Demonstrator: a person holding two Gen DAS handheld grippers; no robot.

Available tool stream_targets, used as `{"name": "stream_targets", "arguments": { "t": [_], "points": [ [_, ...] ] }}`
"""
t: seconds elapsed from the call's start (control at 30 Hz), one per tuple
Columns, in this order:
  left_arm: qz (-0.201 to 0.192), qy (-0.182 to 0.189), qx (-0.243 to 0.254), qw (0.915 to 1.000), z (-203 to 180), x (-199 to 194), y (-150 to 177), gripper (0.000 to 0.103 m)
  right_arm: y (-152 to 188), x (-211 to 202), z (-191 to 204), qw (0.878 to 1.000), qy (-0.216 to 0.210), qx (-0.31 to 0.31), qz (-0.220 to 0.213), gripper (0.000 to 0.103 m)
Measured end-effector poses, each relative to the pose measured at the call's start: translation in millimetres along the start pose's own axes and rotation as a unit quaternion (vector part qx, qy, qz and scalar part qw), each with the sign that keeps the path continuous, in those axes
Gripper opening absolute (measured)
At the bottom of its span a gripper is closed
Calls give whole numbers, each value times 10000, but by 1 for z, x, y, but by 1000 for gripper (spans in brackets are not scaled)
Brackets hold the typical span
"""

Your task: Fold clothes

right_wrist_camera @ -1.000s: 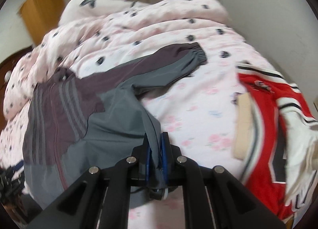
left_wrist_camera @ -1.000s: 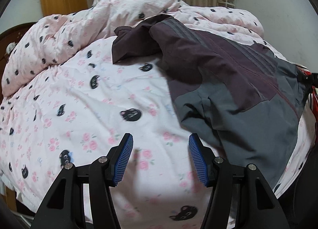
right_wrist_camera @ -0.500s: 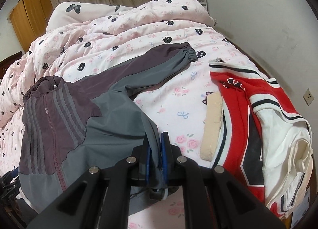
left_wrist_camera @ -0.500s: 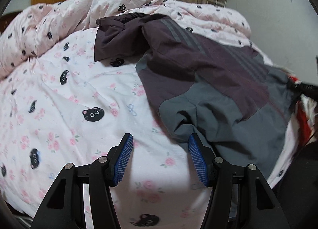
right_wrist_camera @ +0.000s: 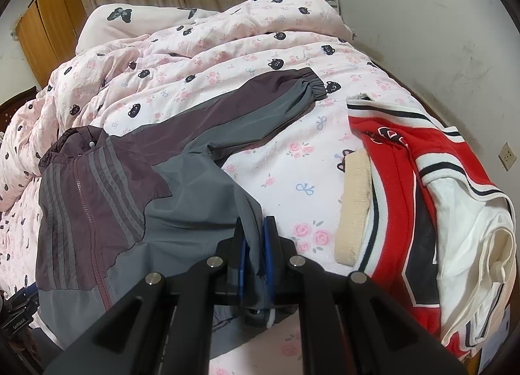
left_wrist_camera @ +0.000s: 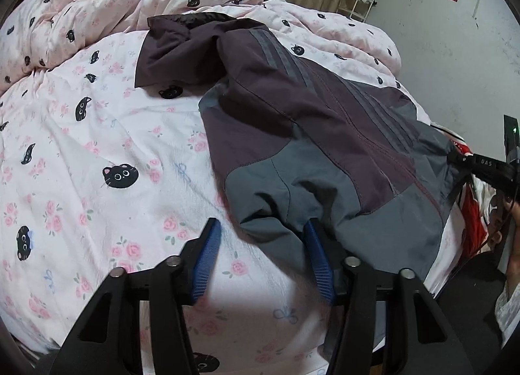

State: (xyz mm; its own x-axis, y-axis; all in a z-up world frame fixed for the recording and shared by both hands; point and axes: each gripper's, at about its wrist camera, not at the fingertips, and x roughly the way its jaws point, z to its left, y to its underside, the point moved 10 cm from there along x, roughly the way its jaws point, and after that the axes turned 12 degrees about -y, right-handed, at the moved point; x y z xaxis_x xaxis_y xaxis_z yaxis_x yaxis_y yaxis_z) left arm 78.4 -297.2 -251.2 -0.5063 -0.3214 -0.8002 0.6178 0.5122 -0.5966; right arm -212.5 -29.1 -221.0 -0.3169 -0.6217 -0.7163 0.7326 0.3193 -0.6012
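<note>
The jacket, purple w/ grey panels, lay spread front-up on the pink cat-print bedsheet, zip closed, one sleeve stretched out toward the far side of the bed. The right gripper was pinching the grey hem edge, blue pads pressed together on the fabric. The left gripper sat w/ fingers spread wide at the opposite bottom corner; its right pad touched the grey fabric, the left pad over bare sheet, nothing clamped. Beside the jacket, apart from it, lay a red-and-white top w/ a beige garment tucked at its edge. A rumpled duvet was piled behind.
</note>
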Motion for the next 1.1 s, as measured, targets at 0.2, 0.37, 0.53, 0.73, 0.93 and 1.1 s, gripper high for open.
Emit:
{"name": "stream_targets", "arguments": {
  "t": [0.2,0.37,0.53,0.73,0.93,1.1],
  "points": [
    [88,89,-92,9999,-4,6,2,25,0,1,1,10000,-11,-4,18,10],
    [165,150,-167,9996,-7,11,4,25,0,2,1,10000,-21,8,22,10],
    [243,210,-242,9992,-10,17,6,16,1,3,1,10000,-22,-6,25,10],
    [118,-196,-117,9997,8,6,-6,1,1,3,3,10000,-23,-16,30,10],
    [-348,-1170,120,9924,57,-27,-31,1,4,5,9,9998,-175,-81,95,10],
    [-776,-2221,679,9696,95,-59,-53,1,17,10,37,9966,-634,-400,339,10]
  ]
}}
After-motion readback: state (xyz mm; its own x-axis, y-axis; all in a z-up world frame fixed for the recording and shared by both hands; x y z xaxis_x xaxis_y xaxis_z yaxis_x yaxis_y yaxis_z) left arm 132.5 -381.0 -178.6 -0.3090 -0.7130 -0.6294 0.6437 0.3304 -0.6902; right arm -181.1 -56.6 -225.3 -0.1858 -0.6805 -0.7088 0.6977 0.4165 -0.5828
